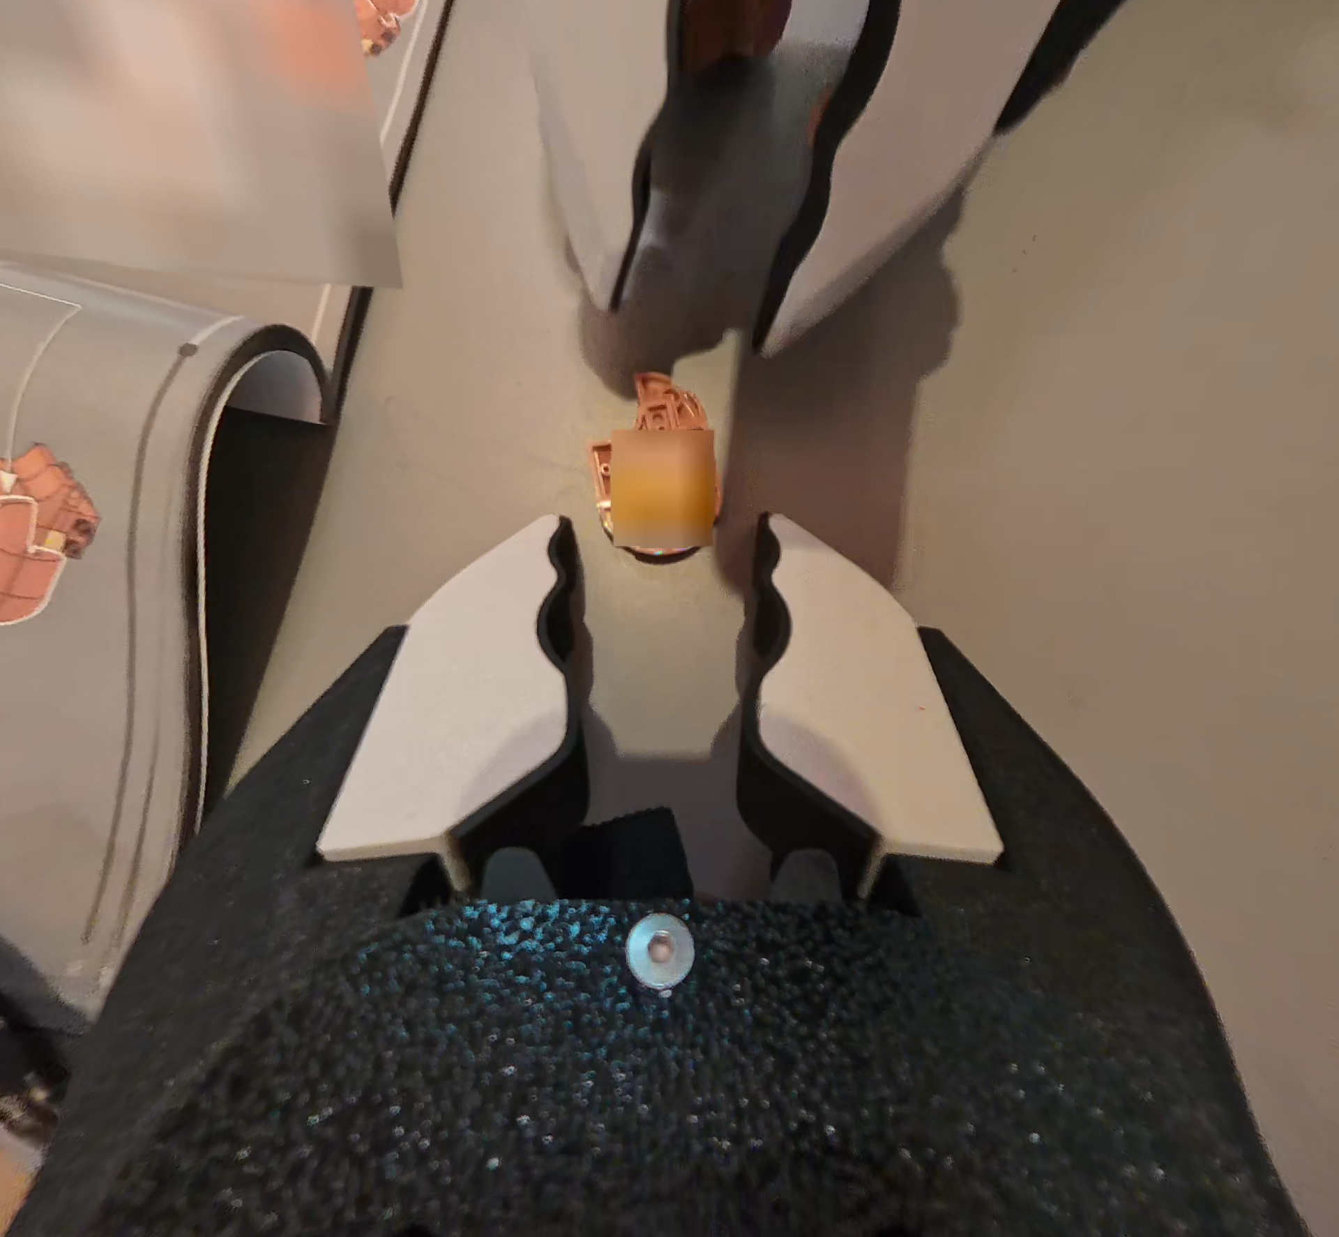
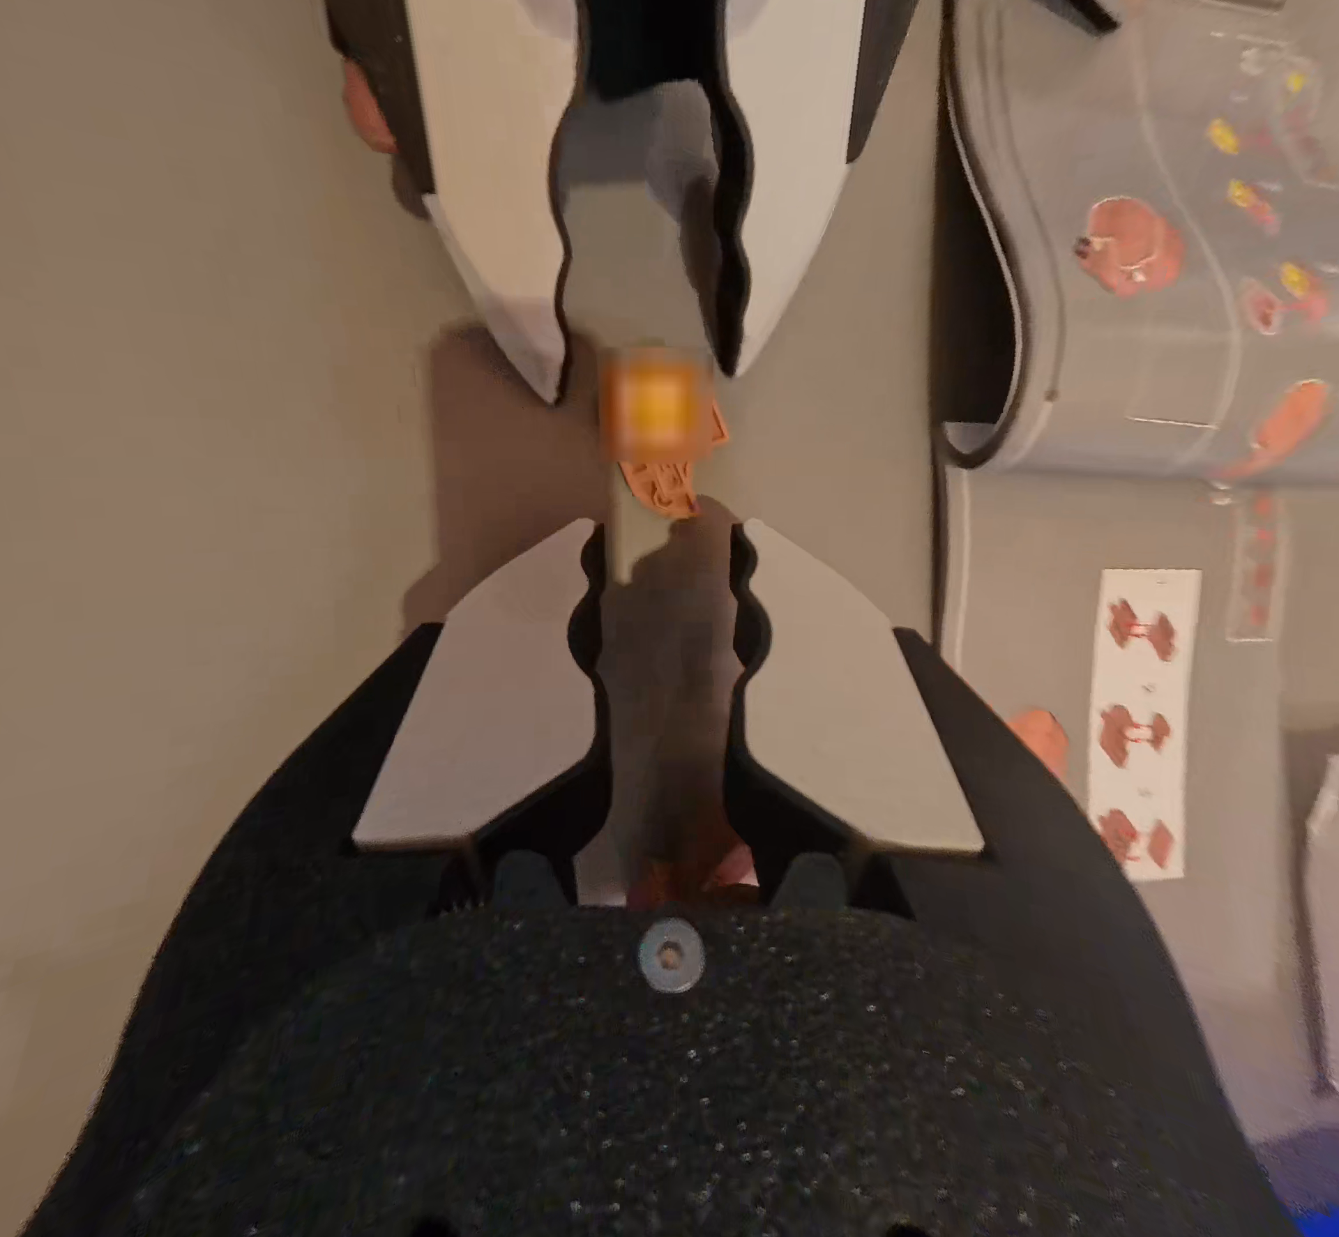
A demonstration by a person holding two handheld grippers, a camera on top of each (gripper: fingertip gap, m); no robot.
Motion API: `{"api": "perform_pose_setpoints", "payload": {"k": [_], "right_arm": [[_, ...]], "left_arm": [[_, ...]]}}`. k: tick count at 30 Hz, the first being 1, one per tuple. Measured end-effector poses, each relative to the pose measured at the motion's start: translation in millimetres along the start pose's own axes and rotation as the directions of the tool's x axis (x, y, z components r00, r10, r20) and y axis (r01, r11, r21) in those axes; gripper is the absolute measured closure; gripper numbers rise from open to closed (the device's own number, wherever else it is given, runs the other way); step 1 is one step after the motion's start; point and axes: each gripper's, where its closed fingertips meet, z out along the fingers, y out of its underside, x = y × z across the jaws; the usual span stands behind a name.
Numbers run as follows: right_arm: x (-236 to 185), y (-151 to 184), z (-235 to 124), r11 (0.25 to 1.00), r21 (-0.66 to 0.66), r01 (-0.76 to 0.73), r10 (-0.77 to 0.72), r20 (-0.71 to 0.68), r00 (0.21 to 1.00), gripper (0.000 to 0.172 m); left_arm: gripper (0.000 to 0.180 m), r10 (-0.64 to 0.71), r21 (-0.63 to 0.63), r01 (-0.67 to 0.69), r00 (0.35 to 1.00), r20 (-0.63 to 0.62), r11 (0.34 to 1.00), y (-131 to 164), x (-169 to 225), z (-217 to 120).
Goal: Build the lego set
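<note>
Copper-coloured part lies between two open grippers

Copper-toned and flat, a small cut-out part (image 1: 656,405) lies on the pale grey table (image 1: 1087,550), its middle hidden by a blurred patch. It sits just ahead of the left gripper (image 1: 663,536), whose white fingers (image 1: 493,623) with black wavy pads stand moderately apart with only bare table between them; nothing is held and neither pad touches the part.

Facing it from the far side, the right gripper (image 2: 666,528) points at the same part (image 2: 663,481). Its jaws are a little narrower, also parted, and they grip nothing; the part's near tip lies just beyond its fingertips, clear of both pads. Each gripper shows in the other's view, tips toward the part, so the piece lies between the two pairs of fingertips. Their shadows fall across the table around it.

Further out, in the left wrist view, a grey mat (image 1: 239,405) with a black underside curls up at its edge to the left, bearing printed pictures of copper-coloured pieces (image 1: 43,528). In the right wrist view the same curled mat (image 2: 1159,333) lies to the right, and beside it a white strip (image 2: 1141,717) carries three reddish shapes in a row.
</note>
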Motion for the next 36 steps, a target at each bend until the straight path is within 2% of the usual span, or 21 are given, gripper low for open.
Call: {"api": "perform_pose_setpoints", "payload": {"k": [5,9,12,24,31,36], "right_arm": [[7,4,14,0.996,-0.042,-0.079,0.079,0.002,0.997,0.139],[2,2,16,0.995,-0.028,-0.098,0.099,0.034,0.994,0.139],[1,2,16,0.994,-0.026,-0.107,0.108,0.038,0.993,0.138],[-7,-2,18,0.99,-0.003,-0.143,0.143,0.071,0.987,0.134],[-8,-2,17,0.993,0.015,-0.116,0.115,0.032,0.993,0.136],[-7,-4,16,0.998,0.028,-0.058,0.059,-0.033,0.998,0.136]], "left_arm": [[0.137,-0.061,0.031,0.061,0.998,-0.025,0.998,-5,1,2],[0.149,-0.051,0.039,0.052,0.998,-0.022,0.998,-7,2,5],[0.149,-0.039,0.043,0.04,0.999,-0.015,0.998,-8,1,6],[0.149,0.125,0.077,-0.127,0.992,0.027,0.989,-18,7,9],[0.149,0.165,0.104,-0.169,0.985,0.042,0.98,-22,8,8],[0.149,0.132,0.111,-0.135,0.991,0.028,0.985,-22,8,7]]}}
